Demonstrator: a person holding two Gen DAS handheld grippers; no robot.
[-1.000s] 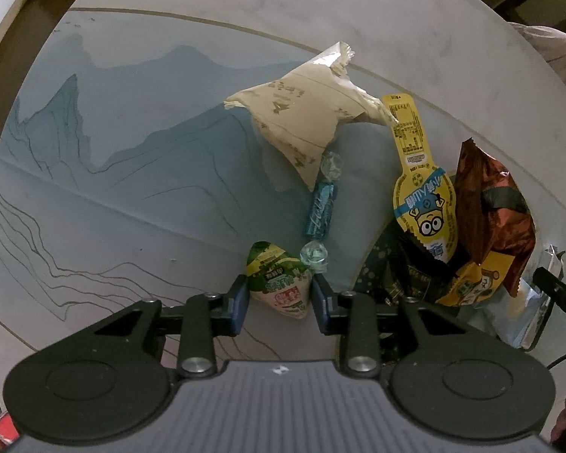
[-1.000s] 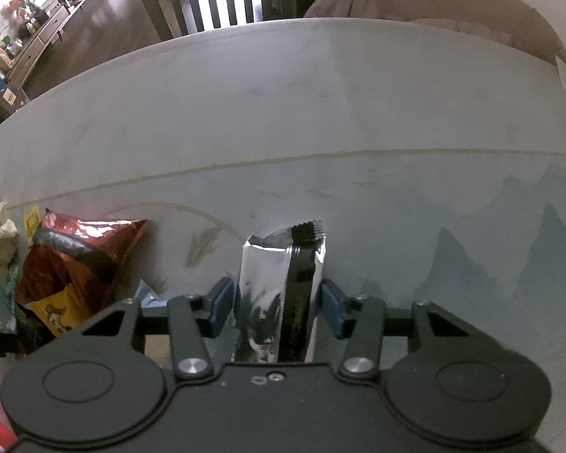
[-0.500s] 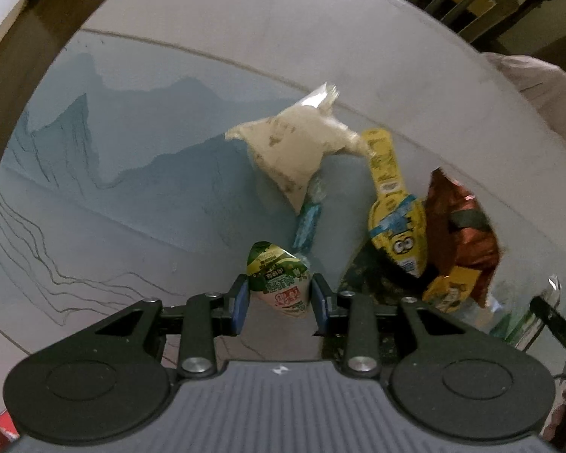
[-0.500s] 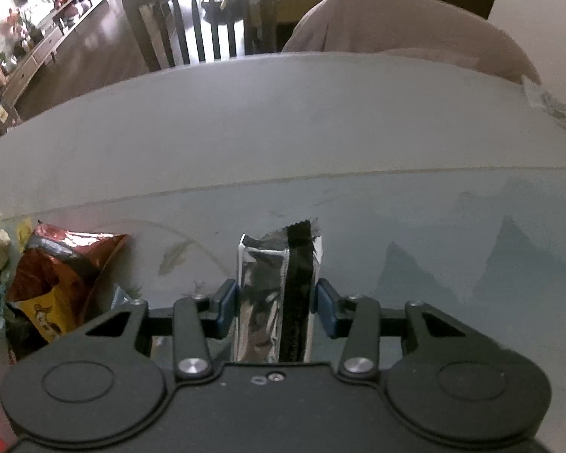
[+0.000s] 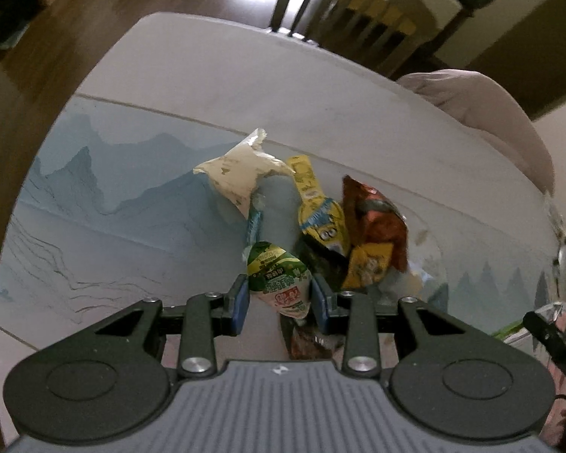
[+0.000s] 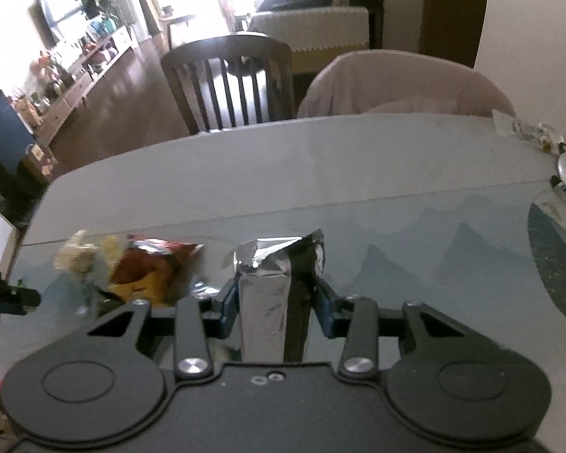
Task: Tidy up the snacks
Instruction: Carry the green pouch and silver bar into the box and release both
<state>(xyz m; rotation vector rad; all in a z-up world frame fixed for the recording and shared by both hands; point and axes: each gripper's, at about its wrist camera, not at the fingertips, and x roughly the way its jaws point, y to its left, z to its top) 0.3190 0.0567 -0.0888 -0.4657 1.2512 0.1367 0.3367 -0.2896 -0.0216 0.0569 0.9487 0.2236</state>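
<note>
Left gripper (image 5: 279, 296) clenched on a small green-and-white cone-shaped snack pouch (image 5: 279, 283), held clear above the grey-blue table with mountain print (image 5: 132, 196). Beyond the pouch, on the table: cream crumpled packet (image 5: 241, 173), yellow cartoon-face sachet (image 5: 320, 215), red-brown foil bag (image 5: 377, 219), clustered and touching. Right gripper (image 6: 275, 302) grasps an upright silver foil packet with black stripe (image 6: 268, 294), blue pads (image 6: 228, 304) pressing both its sides, right of that cluster.

Dark wooden chair (image 6: 230, 83) behind pale table (image 6: 320, 158); brown floor (image 5: 94, 7); bright window light.
</note>
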